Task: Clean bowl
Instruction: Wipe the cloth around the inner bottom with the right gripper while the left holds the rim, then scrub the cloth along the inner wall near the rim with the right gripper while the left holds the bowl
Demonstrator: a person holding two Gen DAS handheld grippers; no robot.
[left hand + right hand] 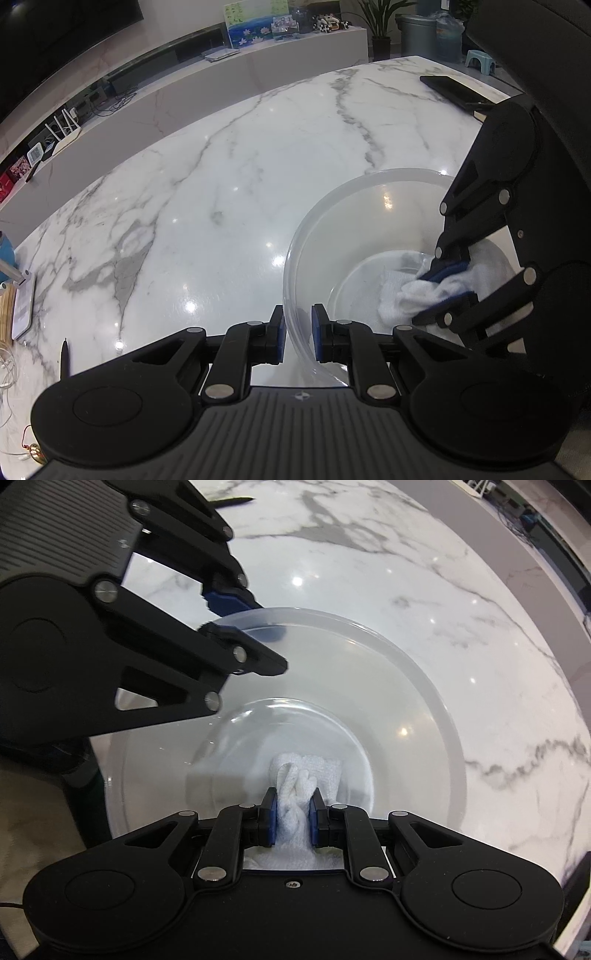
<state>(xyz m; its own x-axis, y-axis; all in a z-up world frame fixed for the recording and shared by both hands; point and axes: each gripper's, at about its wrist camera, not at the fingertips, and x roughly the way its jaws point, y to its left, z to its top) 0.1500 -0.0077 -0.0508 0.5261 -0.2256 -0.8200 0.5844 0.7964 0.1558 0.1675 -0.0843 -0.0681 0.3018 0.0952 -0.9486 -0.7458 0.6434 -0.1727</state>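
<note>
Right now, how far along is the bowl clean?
Done: left gripper is shut on the rim of the clear bowl, and right gripper is shut on the white cloth. In hand: the cloth is down against the bowl's bottom, so wiping looks under way. Left: probably the side walls; no dirt shows, so I cannot tell how much is wiped.

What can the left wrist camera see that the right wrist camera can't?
Only the left wrist view shows the black phone on the far side of the table, the green plant and the router. Only the right wrist view shows the cloth squeezed between the right claw fingers from up close. Both show the clear bowl, white cloth, pen and marble table.
</note>
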